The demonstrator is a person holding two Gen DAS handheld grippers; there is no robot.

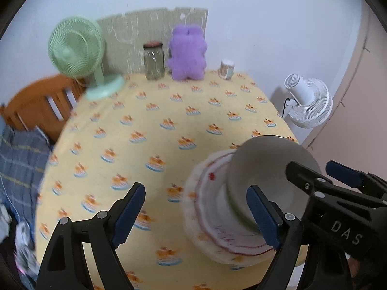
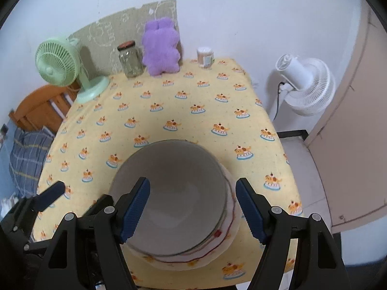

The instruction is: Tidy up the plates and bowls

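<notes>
Where the yellow tablecloth [image 2: 193,101] meets a white wall [image 2: 241,12], both hand-held grippers [image 1: 196,217] [image 2: 193,207] gape empty.

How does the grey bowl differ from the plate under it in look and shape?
The grey bowl is plain, with no pattern; the plate is white with a red wavy line and a small red mark near its rim. The grey bowl is deep with tall walls; the plate is shallow and spreads wider, showing past the bowl. The bowl rests on top; the plate lies on the yellow tablecloth. Both are round and sit near the table's front edge.
</notes>
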